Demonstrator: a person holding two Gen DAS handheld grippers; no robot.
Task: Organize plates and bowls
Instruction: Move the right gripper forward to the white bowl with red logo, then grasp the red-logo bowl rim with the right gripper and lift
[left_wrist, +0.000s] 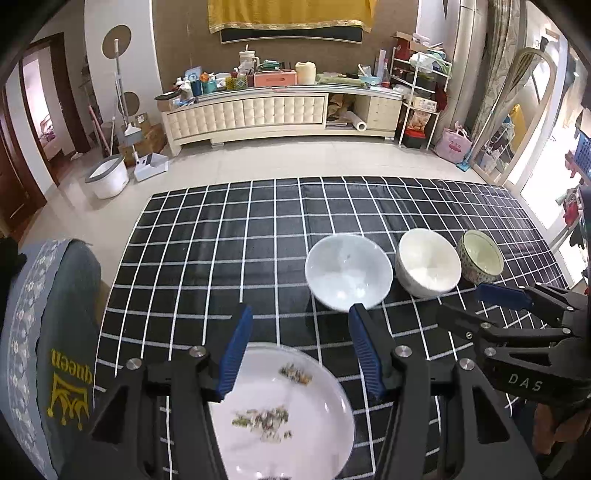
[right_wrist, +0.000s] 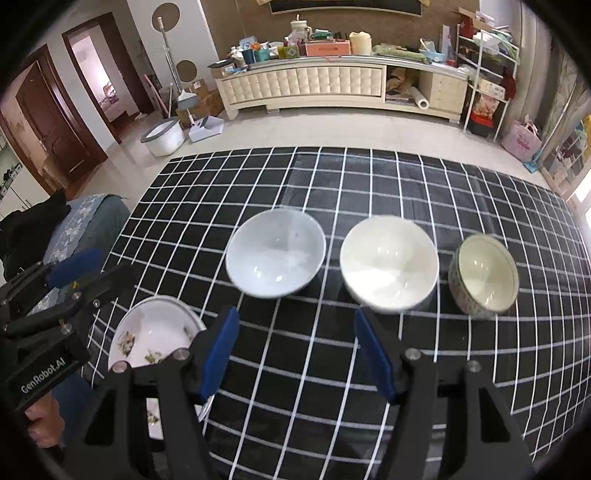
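Note:
Three bowls stand in a row on the black grid tablecloth (right_wrist: 332, 184): a pale blue-white bowl (right_wrist: 275, 253), a cream bowl (right_wrist: 389, 262) and a small patterned bowl (right_wrist: 484, 273). A white plate with a leafy print (left_wrist: 288, 413) lies near the table's front left. My left gripper (left_wrist: 300, 310) hovers open over the plate's far rim, with nothing between its blue pads. My right gripper (right_wrist: 295, 314) is open too, in front of the gap between the blue-white and cream bowls. Each gripper shows in the other's view: the right gripper (left_wrist: 460, 300) and the left gripper (right_wrist: 114, 263).
A chair with a grey cover printed "queen" (left_wrist: 55, 332) stands against the table's left edge. Beyond the far edge is tiled floor with a white bucket (left_wrist: 107, 177) and a cluttered low cabinet (left_wrist: 280, 110).

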